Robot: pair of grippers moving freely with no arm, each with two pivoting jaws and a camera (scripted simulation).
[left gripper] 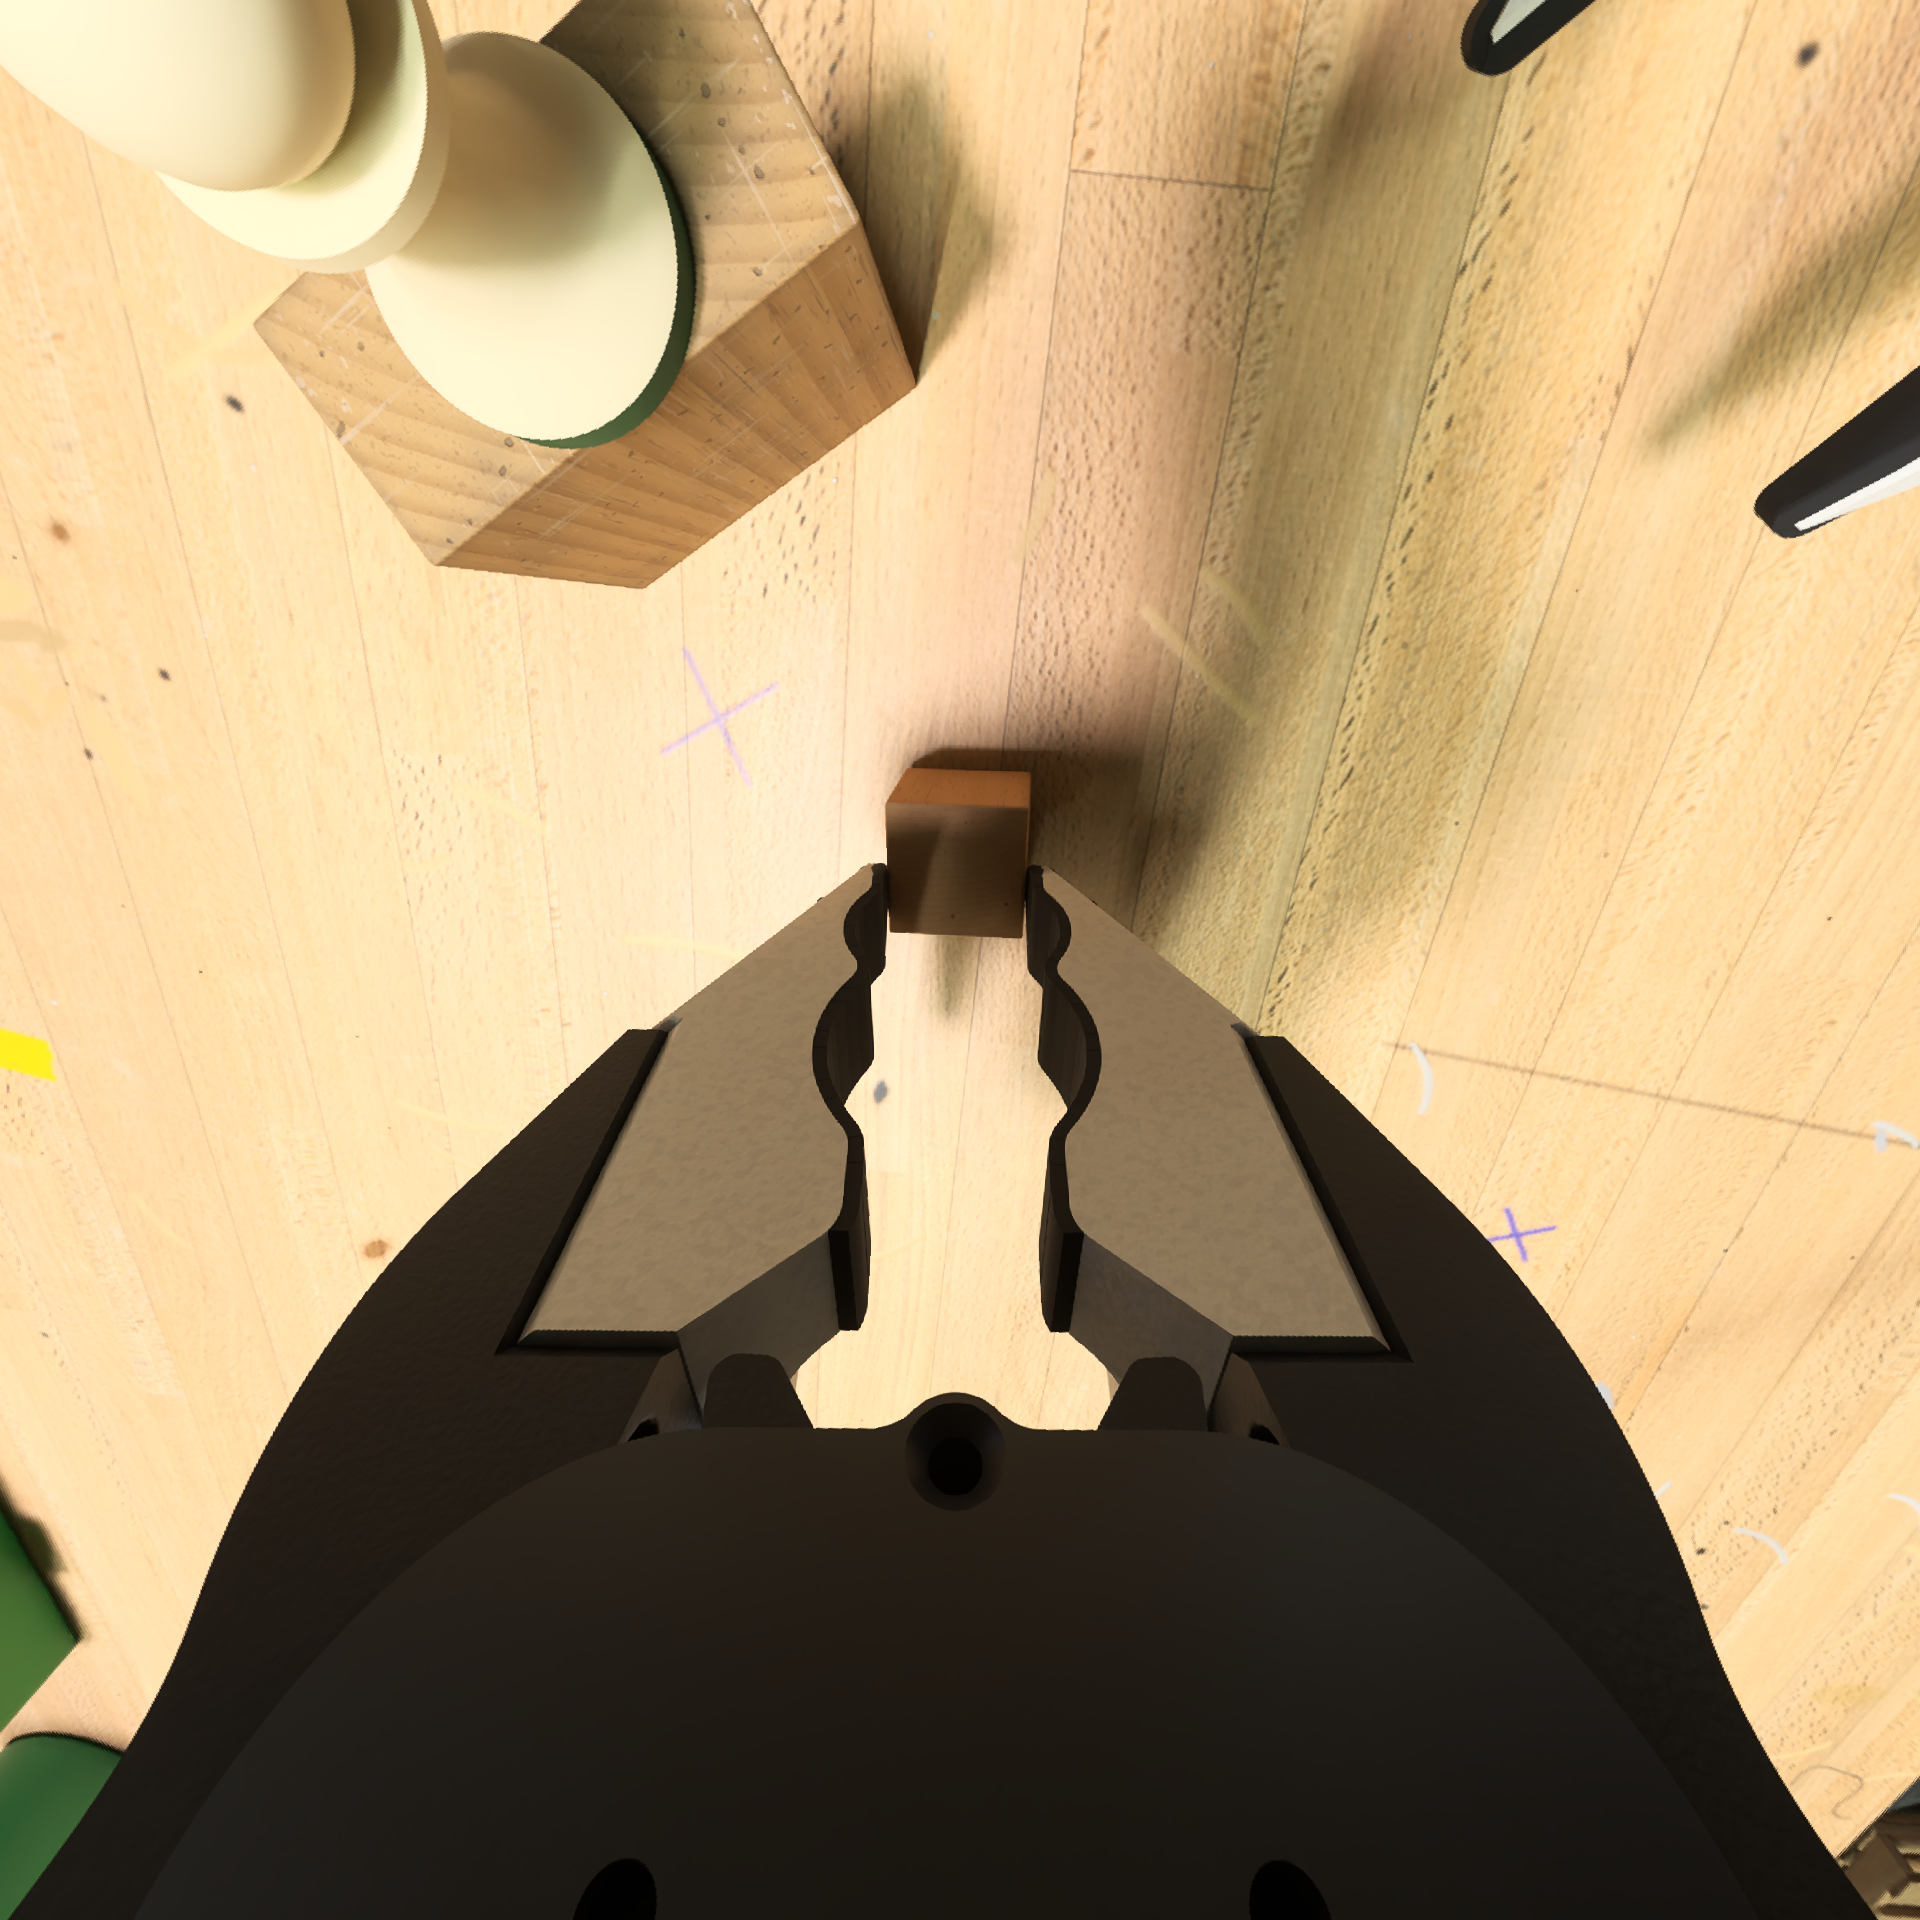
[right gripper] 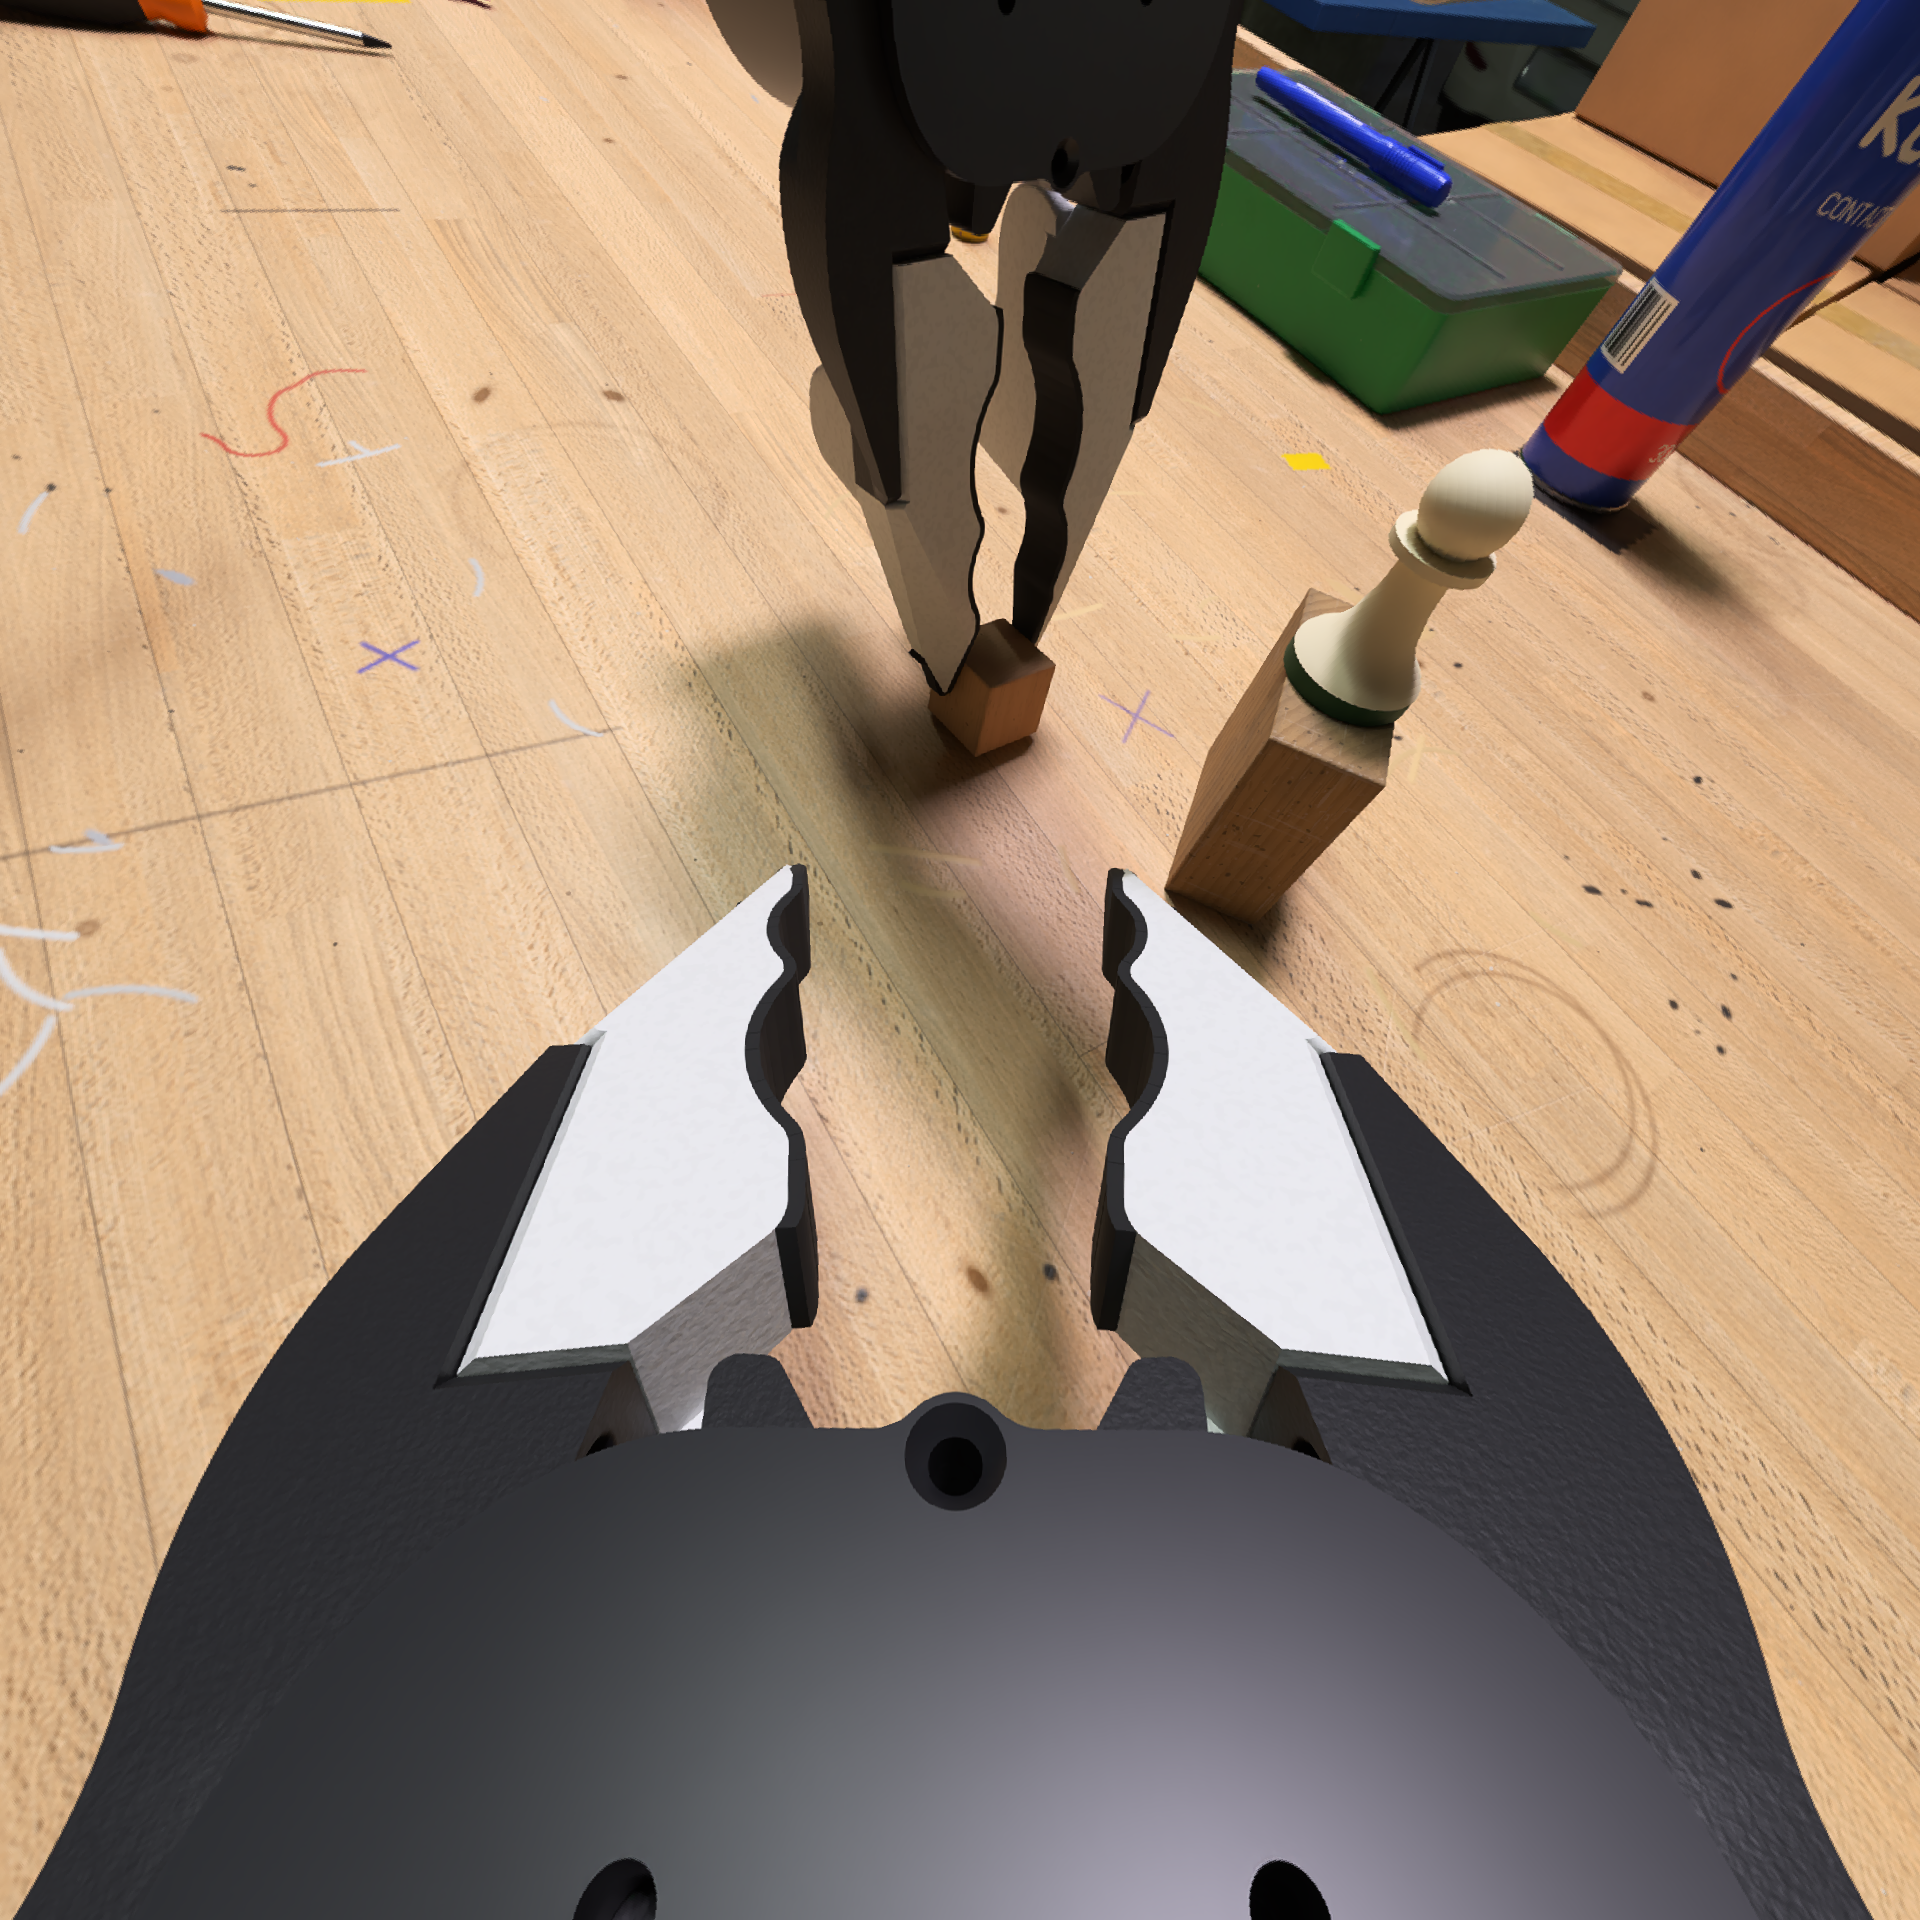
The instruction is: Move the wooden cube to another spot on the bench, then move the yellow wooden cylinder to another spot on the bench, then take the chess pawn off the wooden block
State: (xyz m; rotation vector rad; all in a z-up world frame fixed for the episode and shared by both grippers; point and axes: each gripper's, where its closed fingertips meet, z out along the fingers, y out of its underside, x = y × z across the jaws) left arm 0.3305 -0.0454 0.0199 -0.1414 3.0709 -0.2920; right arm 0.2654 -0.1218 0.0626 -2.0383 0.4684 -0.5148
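Observation:
My left gripper (left gripper: 958,894) is shut on the small wooden cube (left gripper: 958,842), which sits between its fingertips. In the right wrist view the left gripper (right gripper: 987,649) comes down from above and holds the cube (right gripper: 1003,701) tilted, at or just above the bench; I cannot tell which. The cream chess pawn (right gripper: 1392,613) stands upright on the wooden block (right gripper: 1278,800), right of the cube. Both also show in the left wrist view, the pawn (left gripper: 499,239) on the block (left gripper: 727,416). My right gripper (right gripper: 956,883) is open and empty, short of the cube. The yellow cylinder is not clearly in view.
A green toolbox (right gripper: 1392,281) with a blue marker (right gripper: 1351,135) on it stands at the back right. A blue and red spray can (right gripper: 1714,270) stands right of the pawn. A screwdriver (right gripper: 208,16) lies at the far left. The right gripper's dark fingertips (left gripper: 1839,488) show at the upper right of the left wrist view.

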